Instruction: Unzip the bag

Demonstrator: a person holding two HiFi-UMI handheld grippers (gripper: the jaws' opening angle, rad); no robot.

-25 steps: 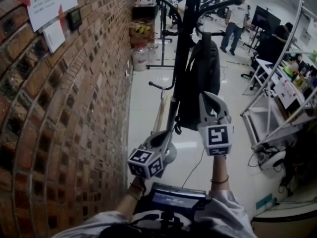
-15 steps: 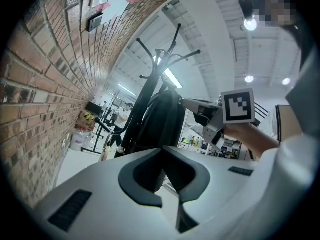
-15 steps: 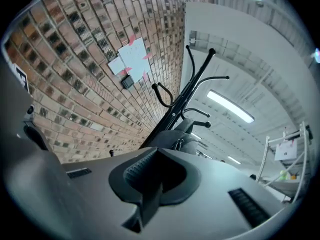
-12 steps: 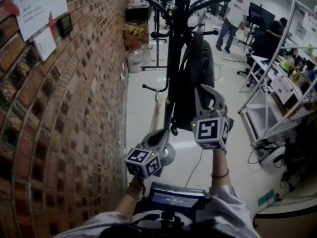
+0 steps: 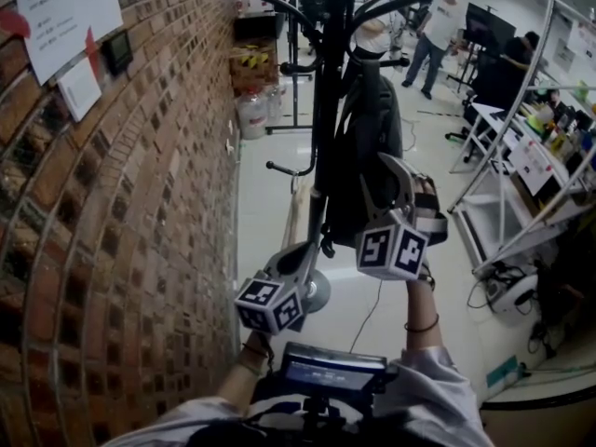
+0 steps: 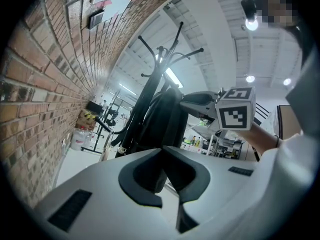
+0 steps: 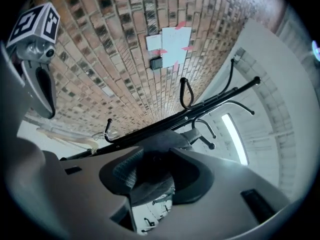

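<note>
Currently, black bag (image 5: 374,142) hanging on coat stand (image 5: 328,82) beside brick wall (image 5: 140,212), right gripper (image 5: 399,186) tilted against bag's lower part, jaws just opened wide, bag fabric between them, left gripper (image 5: 305,257) lower, near stand's pole, jaws pressed together, empty.

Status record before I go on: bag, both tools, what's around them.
bag: black, hangs on the rack
bag state: zipped or open, cannot tell
right tool: up at the bag, jaws apart and just been opening; bag fabric shows between them, not gripped
left tool: lower, by the rack's pole in the head view, shut, holds nothing
surroundings: brick wall on the left
</note>
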